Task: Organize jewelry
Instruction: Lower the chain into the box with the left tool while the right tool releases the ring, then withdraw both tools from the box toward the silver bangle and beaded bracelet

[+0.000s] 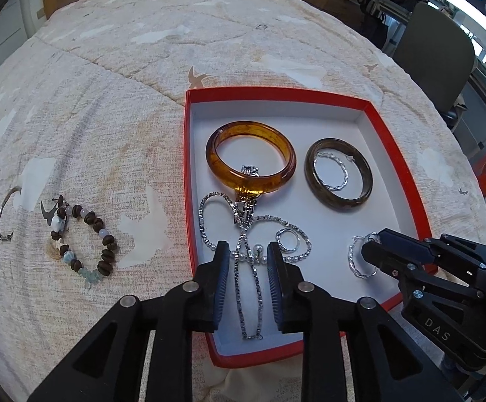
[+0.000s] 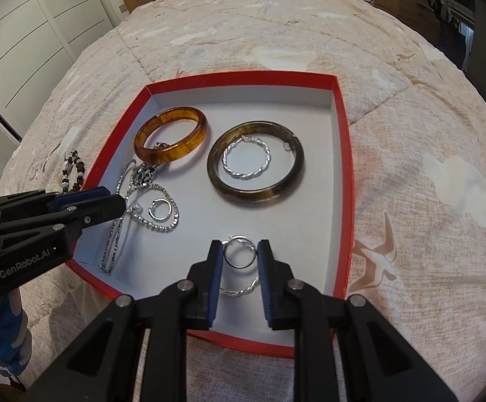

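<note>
1. Left wrist view: the left hand-held gripper [image 1: 247, 258] hangs over the near left part of the red box [image 1: 400, 154], its jaws spread on either side of the silver chain necklace [image 1: 243, 234] without touching it.
2. The necklace lies looped on the white box floor, its pendant end resting against the amber bangle [image 1: 249, 157].
3. A small silver ring [image 1: 288, 239] lies on the chain, just beside the left gripper's right finger.
4. To the right of the amber bangle lies a dark brown bangle [image 1: 338, 174] with a twisted silver hoop [image 1: 331, 171] inside it.
5. The right hand-held gripper [image 2: 239, 256] is low over the box's near edge, its jaws spread around a thin silver hoop [image 2: 241, 251]; a twisted hoop [image 2: 239, 289] lies just behind it between the fingers. Whether the pads touch either hoop cannot be told.
6. On the bed cover [image 1: 109, 100], left of the box, lie a beaded bracelet [image 1: 82, 239] and, further left, an open silver bangle [image 1: 6, 214].
</note>
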Demonstrator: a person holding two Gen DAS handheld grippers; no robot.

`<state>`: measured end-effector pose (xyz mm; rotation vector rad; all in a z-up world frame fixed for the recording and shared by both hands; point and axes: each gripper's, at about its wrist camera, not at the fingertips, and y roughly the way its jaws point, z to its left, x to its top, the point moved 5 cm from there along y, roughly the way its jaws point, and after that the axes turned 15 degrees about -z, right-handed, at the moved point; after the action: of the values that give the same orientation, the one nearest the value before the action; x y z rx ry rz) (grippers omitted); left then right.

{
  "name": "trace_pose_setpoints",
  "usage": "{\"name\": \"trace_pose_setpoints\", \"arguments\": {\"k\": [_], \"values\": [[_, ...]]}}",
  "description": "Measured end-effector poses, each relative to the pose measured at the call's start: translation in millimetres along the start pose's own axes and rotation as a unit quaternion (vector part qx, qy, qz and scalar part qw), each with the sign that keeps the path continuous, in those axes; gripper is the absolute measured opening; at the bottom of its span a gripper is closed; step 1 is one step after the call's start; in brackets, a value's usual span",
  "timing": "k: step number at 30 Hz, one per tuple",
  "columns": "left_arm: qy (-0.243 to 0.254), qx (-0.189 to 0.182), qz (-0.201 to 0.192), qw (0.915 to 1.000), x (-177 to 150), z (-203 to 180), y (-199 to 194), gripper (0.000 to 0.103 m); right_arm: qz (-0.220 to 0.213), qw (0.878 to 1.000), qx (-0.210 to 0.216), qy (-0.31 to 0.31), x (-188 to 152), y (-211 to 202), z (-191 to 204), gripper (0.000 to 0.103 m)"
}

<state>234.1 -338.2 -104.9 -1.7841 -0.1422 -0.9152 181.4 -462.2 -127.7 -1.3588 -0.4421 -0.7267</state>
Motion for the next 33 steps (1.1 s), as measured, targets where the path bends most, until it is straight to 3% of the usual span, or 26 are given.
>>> {"name": "trace_pose_setpoints", "arguments": {"k": [3, 22, 25, 28, 33], "values": [[0.002, 0.005, -0.007, 1.0000, 2.4, -0.3, -5.6, 0.039, 0.000, 1.000, -0.002, 0.000, 0.3, -4.3, -0.6, 0.020], [-0.014, 0.005, -0.056, 0.9983, 7.2, 11.9, -69.5, 0.042, -0.040, 0.999, -0.025, -0.002, 13.3, -66.2, 9.7, 0.021], [-0.010, 0.014, -0.069, 0.9975, 5.7, 17.9, -88.6, 0.042, -0.053, 0.998, -0.027, -0.002, 17.2, -80.2, 15.3, 0.029], [-0.010, 0.024, -0.077, 0.9967, 3.4, 27.0, -108.9, 0.042, -0.068, 0.997, -0.027, 0.000, 20.0, -96.2, 22.0, 0.030], [-0.017, 0.049, -0.095, 0.9942, -4.2, 47.6, -146.9, 0.054, -0.091, 0.996, -0.022, 0.002, 23.2, -122.2, 35.0, 0.030]]}}
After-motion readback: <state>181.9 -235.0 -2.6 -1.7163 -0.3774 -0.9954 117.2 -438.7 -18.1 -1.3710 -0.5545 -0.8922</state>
